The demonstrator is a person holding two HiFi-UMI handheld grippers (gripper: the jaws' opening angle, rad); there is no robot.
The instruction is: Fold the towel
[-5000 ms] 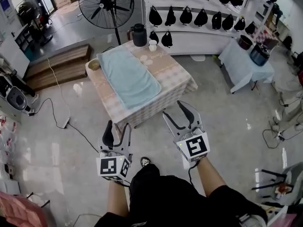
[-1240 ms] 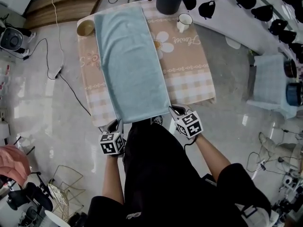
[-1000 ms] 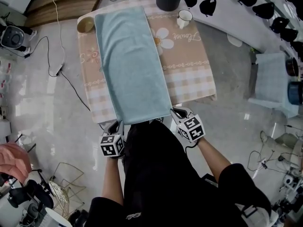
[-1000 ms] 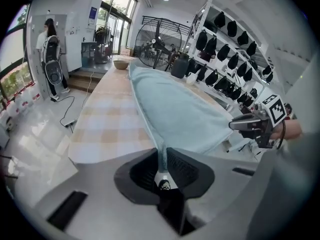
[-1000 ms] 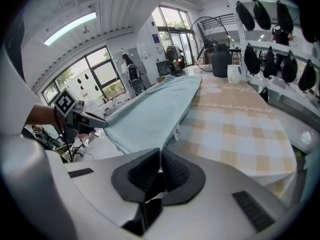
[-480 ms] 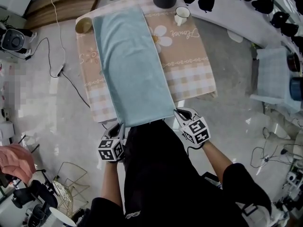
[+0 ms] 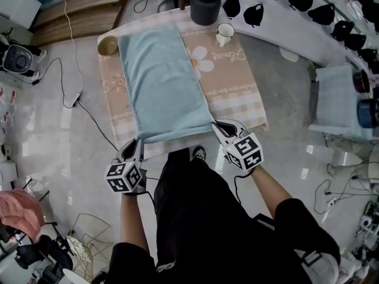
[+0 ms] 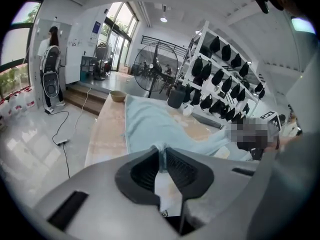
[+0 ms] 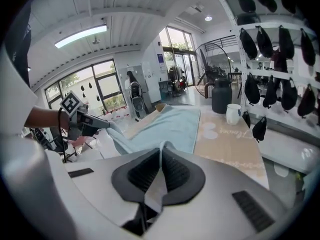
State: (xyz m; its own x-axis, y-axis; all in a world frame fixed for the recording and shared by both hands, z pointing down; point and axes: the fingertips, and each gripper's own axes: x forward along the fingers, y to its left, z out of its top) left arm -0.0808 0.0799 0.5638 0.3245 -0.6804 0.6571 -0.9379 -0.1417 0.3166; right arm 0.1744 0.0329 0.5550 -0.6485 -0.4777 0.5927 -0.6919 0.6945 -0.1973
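1. Head view: the towel is a long pale blue-green rectangle of soft, napped cloth. It lies lengthwise on the left half of the desk. Its far part rests flat, while the near edge is lifted off the desk and stretched between the two tongs. The left tongs are clamped on the near left corner and the right tongs on the near right corner, both at the desk's near end. The desk wears a tan tablecloth with a checked border, a white daisy and script lettering. A dark round jug with a handle and a white cup stand at the far end, right of the towel. A shallow bowl sits just beside the towel's far left corner. The floor is glossy grey
2. Left gripper view: the dark ribbed pads are pinched together on a small peak of the towel's corner. From there the fabric runs away up the desk, smooth in the middle, with its near edge rising in a soft ridge to the right. A big round wire-caged fan stands behind the desk, and white shelves hung with dark rounded things stand to the right
3. Right gripper view: the pads are closed on a thin upright fold of towel. The near edge is drawn as a taut, slightly rolled band leftward to the left tongs, and the rest spreads flat towards the jug and cup
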